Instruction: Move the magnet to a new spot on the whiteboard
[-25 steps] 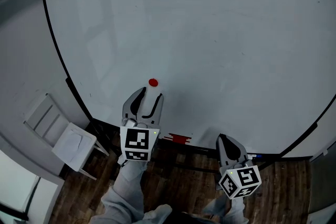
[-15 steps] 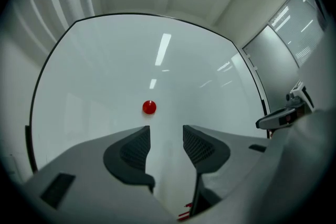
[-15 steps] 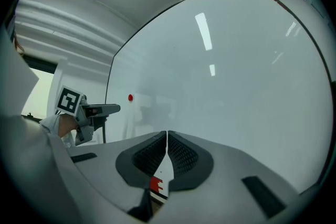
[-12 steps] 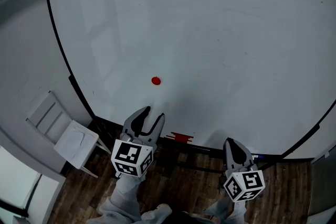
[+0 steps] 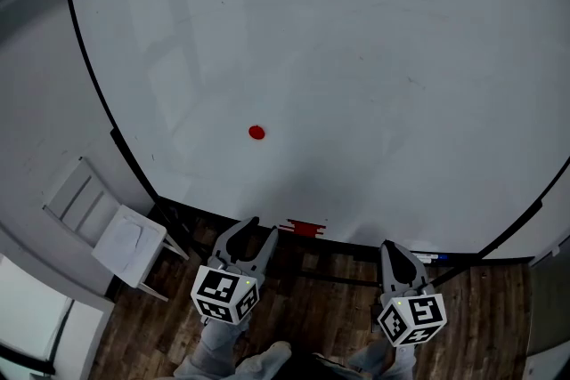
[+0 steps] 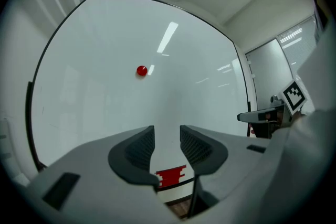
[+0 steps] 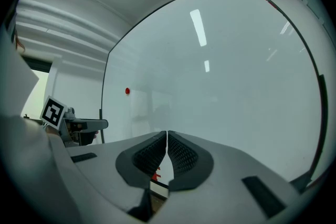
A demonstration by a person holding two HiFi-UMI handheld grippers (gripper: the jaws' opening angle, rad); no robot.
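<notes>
Closest to me, both grippers hang low over the wood floor [image 5: 303, 316], short of the board's bottom edge and pointing toward it.

Left gripper [image 5: 263, 229]: released. Its own view shows the left gripper [image 6: 167, 134] with a clear gap between the ribbed pads. The jaws have just been closing a little, with nothing between them. Through the gap I see only the board and a red block [image 6: 170, 177] on the ledge below it.

Right gripper [image 5: 389, 246]: clenched on nothing. In its own view the right gripper [image 7: 167, 136] has its pads meeting at the tips, with only a thin slit lower down. It sits to the right of the left one, well apart from it.

Next out: the red block [image 5: 303, 229] lies on the ledge, just beyond the left jaws. A white chair [image 5: 111, 231] stands off to the left, beside the board's frame.

Farthest: the whiteboard [image 5: 356, 58], black-framed, fills most of the head view. The magnet [image 5: 256, 133] is a small red disc stuck on the board's lower left part. It is above the left gripper, well clear of both grippers and touched by neither. The left gripper view places the magnet [image 6: 141, 71] above its jaws; the right gripper view shows the magnet [image 7: 127, 91] far left, near the frame.
</notes>
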